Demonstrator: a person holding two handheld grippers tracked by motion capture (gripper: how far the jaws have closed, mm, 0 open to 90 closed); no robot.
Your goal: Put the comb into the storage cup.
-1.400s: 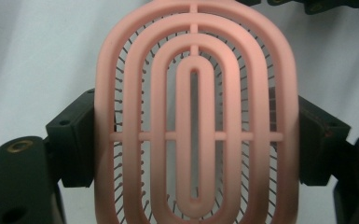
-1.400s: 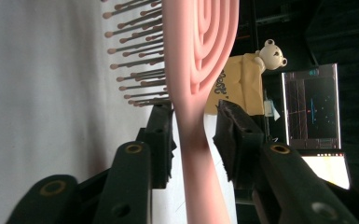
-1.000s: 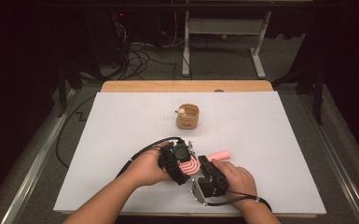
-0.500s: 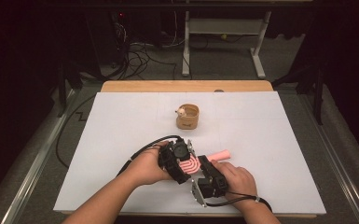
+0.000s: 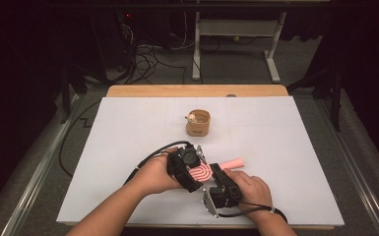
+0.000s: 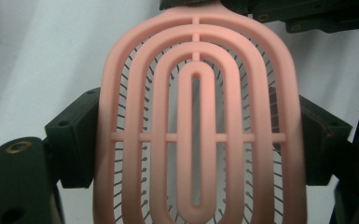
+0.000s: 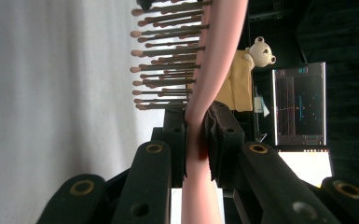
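A pink vented hairbrush is held just above the white table between both grippers, its handle pointing right. My left gripper spans the wide head, one black pad pressing on each edge, with the bristles facing the table. My right gripper is shut on the narrow neck of the brush, which I see edge-on here. In the high view the left gripper and the right gripper sit close together near the table's front edge.
A small tan cup with a little teddy bear on its rim stands mid-table, behind the grippers. The white mat ends at a wooden strip at the back. Cables trail over the front left.
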